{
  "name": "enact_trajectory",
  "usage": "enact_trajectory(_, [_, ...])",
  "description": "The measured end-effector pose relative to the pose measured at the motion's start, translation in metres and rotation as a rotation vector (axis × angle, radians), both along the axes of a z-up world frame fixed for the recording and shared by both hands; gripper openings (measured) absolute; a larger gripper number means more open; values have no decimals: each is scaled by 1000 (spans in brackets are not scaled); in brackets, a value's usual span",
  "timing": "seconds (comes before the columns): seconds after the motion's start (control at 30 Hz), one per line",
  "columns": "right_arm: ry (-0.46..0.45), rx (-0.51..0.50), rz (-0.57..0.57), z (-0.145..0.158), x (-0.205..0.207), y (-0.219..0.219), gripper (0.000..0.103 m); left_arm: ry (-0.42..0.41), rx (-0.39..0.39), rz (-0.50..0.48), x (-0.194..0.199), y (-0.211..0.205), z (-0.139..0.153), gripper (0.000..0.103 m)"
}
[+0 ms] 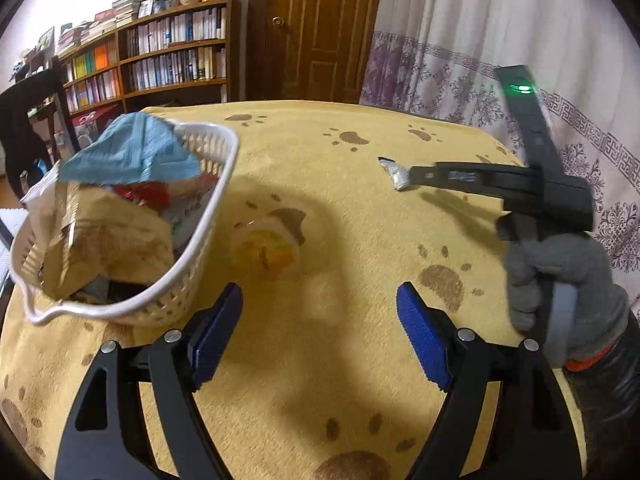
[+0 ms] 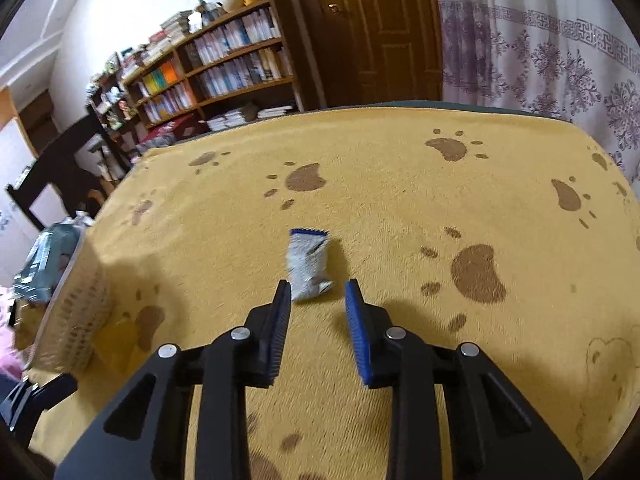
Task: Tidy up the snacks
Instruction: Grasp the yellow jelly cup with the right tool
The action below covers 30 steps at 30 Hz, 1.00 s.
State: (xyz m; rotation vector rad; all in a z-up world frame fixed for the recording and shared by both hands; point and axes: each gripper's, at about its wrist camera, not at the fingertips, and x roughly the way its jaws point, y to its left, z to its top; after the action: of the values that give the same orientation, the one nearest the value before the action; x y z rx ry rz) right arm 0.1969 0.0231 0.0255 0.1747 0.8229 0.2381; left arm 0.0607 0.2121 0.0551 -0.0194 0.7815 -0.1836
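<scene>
Yellow paw-print tablecloth (image 2: 380,200) under two spread claws: right gripper (image 2: 318,292) parted just short of a silver snack packet (image 2: 308,264), left gripper (image 1: 320,300) wide apart near a wrapped snack (image 1: 266,254) beside a full white basket (image 1: 192,280).

The table cloth (image 2: 400,200) is yellow with brown paw prints, and the small snack packet (image 2: 308,266) lying on it is silver-grey with a blue edge at the top. The basket (image 1: 192,288) is white and holds a light blue packet (image 1: 132,152), a brown and beige bag (image 1: 104,248) and something red. Both the left gripper (image 1: 320,304) and the right gripper (image 2: 318,292) are black with blue pads, the glove (image 1: 568,280) is grey with an orange cuff, and the curtain (image 1: 460,60) is white with purple ornaments.
</scene>
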Motion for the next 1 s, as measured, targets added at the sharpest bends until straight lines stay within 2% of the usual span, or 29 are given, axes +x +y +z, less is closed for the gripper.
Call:
enact_trajectory(0.1, [-11, 81, 91, 6, -9, 5, 32, -10, 1, -7, -5, 1, 4, 80])
enact_trajectory(0.13, [-15, 112, 148, 8, -13, 12, 41, -17, 1, -11, -7, 2, 7, 80])
enact_trajectory(0.2, [-29, 125, 207, 11, -19, 24, 52, -39, 4, -21, -12, 3, 14, 80])
enact_trajectory(0.33, [-24, 109, 354, 10, -32, 61, 57, -88, -2, -30, -20, 11, 33, 81])
enact_trajectory(0.37, [-23, 96, 382, 8, -35, 70, 58, -78, 12, -33, -21, 14, 37, 80])
enact_trajectory(0.47, [-5, 129, 398, 5, -34, 81, 61, -129, 4, -34, -30, 27, 51, 81])
enact_trajectory(0.77, [-17, 58, 481, 0, -43, 118, 63, -269, -35, 49, -49, 74, 97, 83])
enact_trajectory(1.0, [-36, -130, 471, -7, -47, 161, 66, -279, -60, 97, -51, 84, 105, 83])
